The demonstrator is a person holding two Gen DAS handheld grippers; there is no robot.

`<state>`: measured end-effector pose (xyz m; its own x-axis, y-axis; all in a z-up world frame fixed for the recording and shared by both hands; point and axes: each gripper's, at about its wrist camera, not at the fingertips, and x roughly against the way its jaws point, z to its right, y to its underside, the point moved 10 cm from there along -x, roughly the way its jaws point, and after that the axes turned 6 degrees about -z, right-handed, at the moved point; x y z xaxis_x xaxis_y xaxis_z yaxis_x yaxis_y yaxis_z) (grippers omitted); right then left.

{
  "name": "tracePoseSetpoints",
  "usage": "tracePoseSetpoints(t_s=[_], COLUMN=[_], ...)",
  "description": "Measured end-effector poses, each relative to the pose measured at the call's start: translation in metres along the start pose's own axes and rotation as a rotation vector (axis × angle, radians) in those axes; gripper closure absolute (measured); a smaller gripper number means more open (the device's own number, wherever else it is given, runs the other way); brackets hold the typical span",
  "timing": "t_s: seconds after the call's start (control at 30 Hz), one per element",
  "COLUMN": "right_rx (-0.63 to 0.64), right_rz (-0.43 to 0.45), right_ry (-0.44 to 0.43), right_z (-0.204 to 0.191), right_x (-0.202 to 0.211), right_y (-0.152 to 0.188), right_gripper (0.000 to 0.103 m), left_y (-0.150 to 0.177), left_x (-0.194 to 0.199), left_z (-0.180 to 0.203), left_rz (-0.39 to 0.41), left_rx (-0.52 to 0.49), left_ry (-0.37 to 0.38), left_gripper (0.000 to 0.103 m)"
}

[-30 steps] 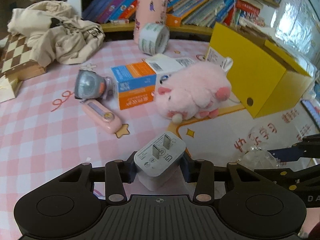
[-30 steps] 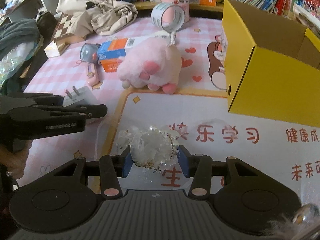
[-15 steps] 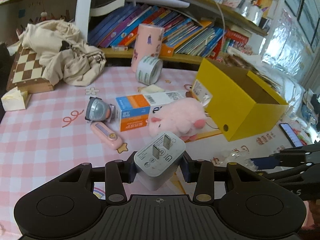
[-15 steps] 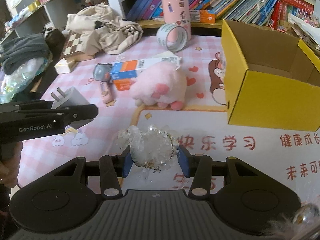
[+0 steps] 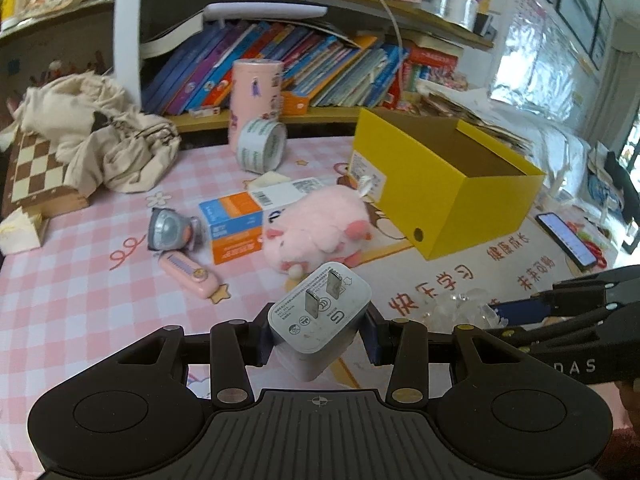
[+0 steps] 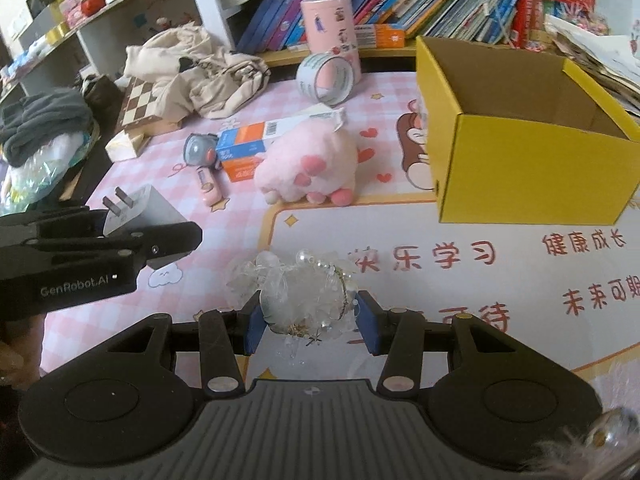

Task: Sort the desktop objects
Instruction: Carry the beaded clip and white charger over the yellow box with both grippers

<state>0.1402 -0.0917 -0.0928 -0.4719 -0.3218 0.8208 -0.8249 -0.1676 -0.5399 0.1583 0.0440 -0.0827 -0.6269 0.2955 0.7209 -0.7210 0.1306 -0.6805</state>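
My left gripper (image 5: 317, 334) is shut on a white two-prong charger (image 5: 318, 316), held above the pink checked mat; the same charger (image 6: 138, 210) shows at the left of the right wrist view. My right gripper (image 6: 310, 316) is shut on a clear beaded hair ornament (image 6: 308, 294), also seen at lower right in the left wrist view as a clear ornament (image 5: 460, 310). An open yellow box (image 5: 444, 184) stands at the right, its inside (image 6: 516, 92) looking empty. A pink plush toy (image 5: 316, 232) lies in front of it.
An orange-and-blue carton (image 5: 236, 226), a small grey figure (image 5: 168, 232) and a pink case (image 5: 188, 276) lie left of the plush. A tape roll (image 5: 260, 150), a pink canister (image 5: 256, 96), a cloth heap (image 5: 100, 140), a chessboard (image 5: 36, 172) and a phone (image 5: 566, 240) sit around the edges.
Both grippers have risen and pulled back from the desk with their objects still held; the desk items look smaller and the box's open top has come into view.
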Motion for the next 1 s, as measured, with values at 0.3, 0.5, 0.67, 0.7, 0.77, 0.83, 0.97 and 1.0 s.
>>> tracePoseSetpoints(t_s=[0.3, 0.5, 0.67, 0.7, 0.77, 0.83, 0.97, 1.0], right_rx=[0.014, 0.019, 0.050, 0.056, 0.066, 0.077, 0.098, 0.103], right_rz=[0.030, 0.042, 0.048, 0.049, 0.049, 0.044, 0.018, 0.012], right_ry=[-0.002, -0.020, -0.040, -0.044, -0.054, -0.064, -0.077, -0.080], right_z=[0.019, 0.044, 0.065, 0.070, 0.079, 0.089, 0.109, 0.114], right_x=[0.009, 0.018, 0.025, 0.027, 0.029, 0.030, 0.028, 0.028], right_y=[-0.003, -0.012, -0.021, -0.022, -0.025, -0.028, -0.030, -0.030], right_gripper=[0.058, 0.058, 0.058, 0.058, 0.058, 0.058, 0.058, 0.058], left_y=[-0.014, -0.024, -0.036, -0.038, -0.041, -0.044, -0.050, -0.051], left_x=[-0.005, -0.011, -0.016, -0.018, -0.022, -0.027, -0.038, -0.041], left_z=[0.027, 0.053, 0.076, 0.081, 0.090, 0.099, 0.117, 0.120], left_rz=[0.012, 0.016, 0.030, 0.031, 0.030, 0.027, 0.021, 0.019], left_rx=[-0.036, -0.042, -0.039, -0.042, -0.040, -0.035, -0.025, -0.019], left_ry=[0.009, 0.008, -0.002, -0.004, -0.011, -0.019, -0.034, -0.039], left_gripper=[0.062, 0.062, 0.062, 0.062, 0.062, 0.062, 0.062, 0.062])
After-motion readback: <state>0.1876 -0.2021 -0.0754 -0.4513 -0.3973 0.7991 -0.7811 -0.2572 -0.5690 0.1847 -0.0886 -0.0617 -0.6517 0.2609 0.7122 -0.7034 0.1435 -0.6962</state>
